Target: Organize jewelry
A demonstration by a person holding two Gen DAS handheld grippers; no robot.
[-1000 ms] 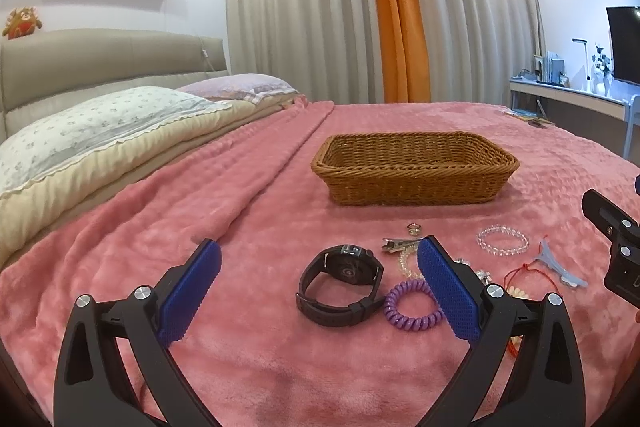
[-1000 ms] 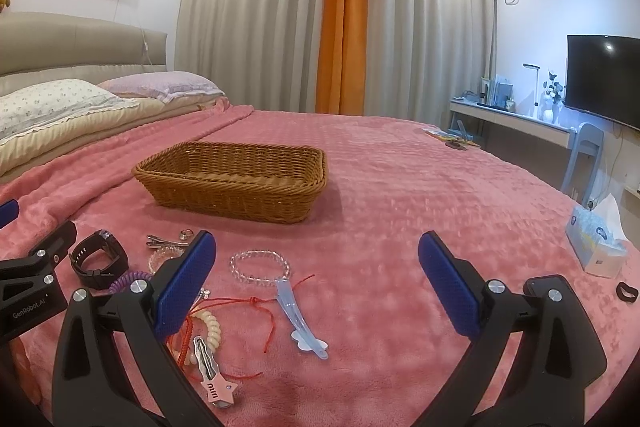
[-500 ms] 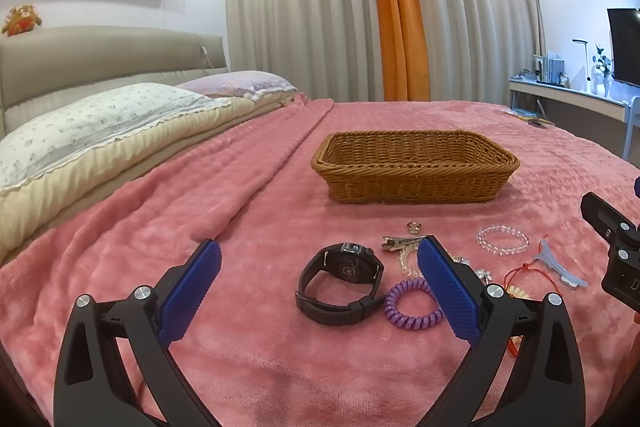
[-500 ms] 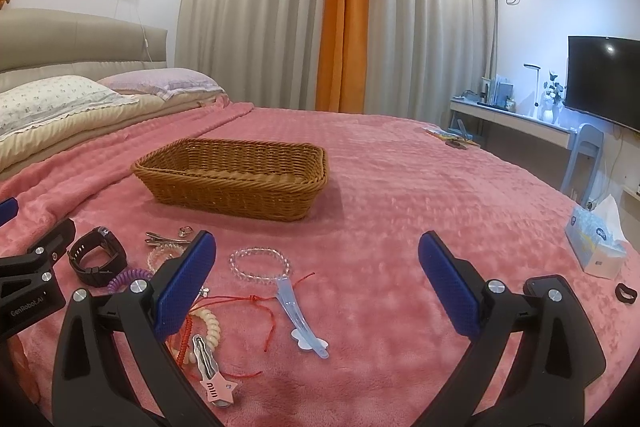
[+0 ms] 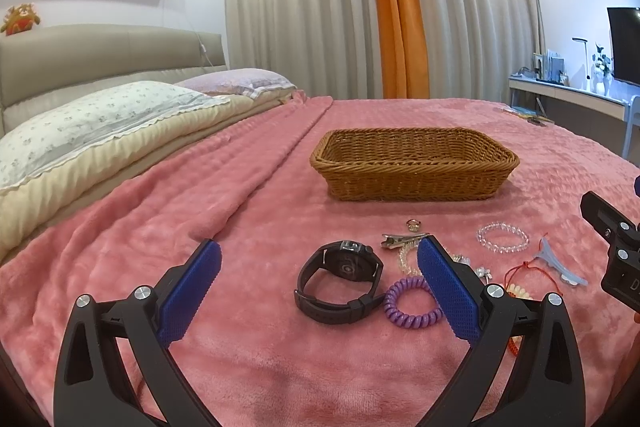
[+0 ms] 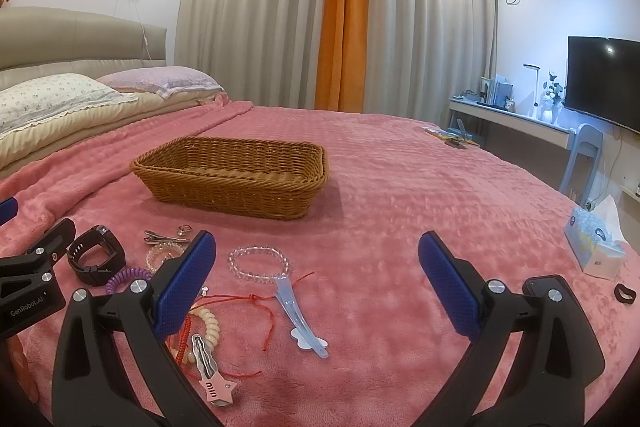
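Observation:
A brown wicker basket stands on the pink bed, nothing visible in it. In front of it lie a black watch, a purple coil hair tie, a clear bead bracelet, a small ring, a metal clip, a blue hair clip, a red string and a pink star clip. My left gripper is open, low over the blanket with the watch between its fingers. My right gripper is open over the bracelet and blue clip.
Pillows lie at the left along the headboard. A tissue box and a small black ring lie at the bed's right edge. A desk and TV stand beyond.
Both views have shifted only slightly. Both grippers remain open and no item has moved.

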